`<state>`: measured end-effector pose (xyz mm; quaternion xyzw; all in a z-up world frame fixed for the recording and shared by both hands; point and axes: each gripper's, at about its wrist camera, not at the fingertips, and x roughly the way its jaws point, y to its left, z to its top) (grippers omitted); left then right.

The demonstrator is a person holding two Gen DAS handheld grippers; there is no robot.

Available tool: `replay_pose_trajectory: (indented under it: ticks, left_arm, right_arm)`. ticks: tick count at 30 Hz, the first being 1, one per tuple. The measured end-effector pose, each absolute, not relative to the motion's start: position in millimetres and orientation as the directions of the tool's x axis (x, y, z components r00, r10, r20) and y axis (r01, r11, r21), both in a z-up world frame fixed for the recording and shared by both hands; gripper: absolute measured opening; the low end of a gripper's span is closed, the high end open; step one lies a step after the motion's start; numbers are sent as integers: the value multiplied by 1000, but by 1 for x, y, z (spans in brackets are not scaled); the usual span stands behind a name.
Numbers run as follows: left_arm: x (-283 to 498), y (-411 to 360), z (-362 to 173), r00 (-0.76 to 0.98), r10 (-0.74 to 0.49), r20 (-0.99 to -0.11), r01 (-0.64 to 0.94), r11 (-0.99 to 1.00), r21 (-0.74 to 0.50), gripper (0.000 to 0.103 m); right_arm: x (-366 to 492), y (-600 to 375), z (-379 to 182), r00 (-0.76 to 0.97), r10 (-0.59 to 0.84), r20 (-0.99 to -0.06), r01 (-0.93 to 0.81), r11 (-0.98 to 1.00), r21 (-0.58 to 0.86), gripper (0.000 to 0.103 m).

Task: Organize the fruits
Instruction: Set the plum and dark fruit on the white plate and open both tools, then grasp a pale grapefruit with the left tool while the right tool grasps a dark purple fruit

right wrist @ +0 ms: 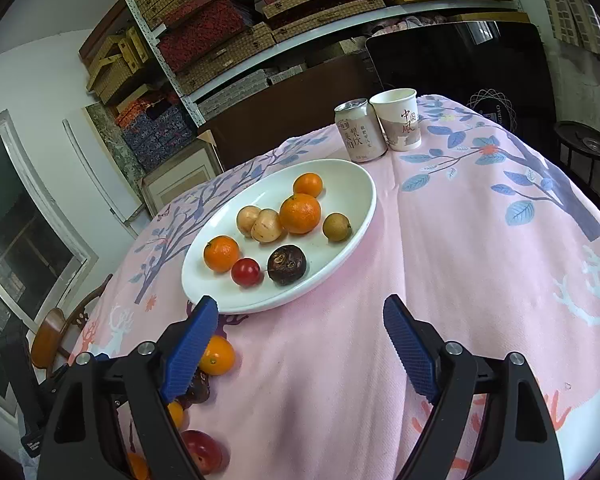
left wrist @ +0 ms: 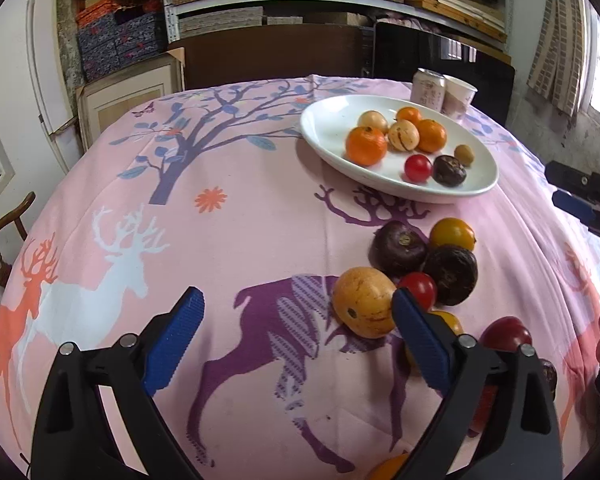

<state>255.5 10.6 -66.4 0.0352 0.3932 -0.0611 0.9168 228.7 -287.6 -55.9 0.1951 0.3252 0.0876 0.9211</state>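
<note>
Loose fruit cluster [left wrist: 416, 276] on tablecloth, short of white plate [left wrist: 324, 120]. Left gripper [left wrist: 296, 308] jaws apart, empty; tan oval fruit [left wrist: 362, 306] just beside right fingertip, nearer than right gripper [right wrist: 296, 320], likewise apart, empty.

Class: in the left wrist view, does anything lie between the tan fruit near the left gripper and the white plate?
Yes. Two dark purple fruits and a yellow fruit lie between the tan fruit and the white plate; a lifted carry should clear them.
</note>
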Motion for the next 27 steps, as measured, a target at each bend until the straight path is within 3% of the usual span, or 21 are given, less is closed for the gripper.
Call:
replay_pose_trajectory:
  ticks: [7,14,21,23,25,27]
  left_arm:
    - [239,33,-70,713,43,-700,24,996,86,93]
    - [231,18,-66,752,86,-654,45,983,181,93]
    - [228,11,-66,760,74,-645,72,978,196,93]
    - [229,12,-68,744,38,-667,97,982,164,87]
    - [233,15,-73,699,-22,-714,135,986,101,67]
    - [236,21,-79,652,-93,-752,162,987,18,61]
  right_arm:
    - [225,-284,-52,776,306,-551,-50,902,430,86]
    - [224,-271,-50,769,307,-561,-83,918,387,86]
    - [223,-262,-52,759,307,-574,-104,928,359,86]
    - [223,-257,-53,753,309,-581,-113,931,348,86]
    - [223,-252,-56,743,321,-587,-131,930,343,86]
    - [224,-244,-58,726,336,-600,-156,930,332,86]
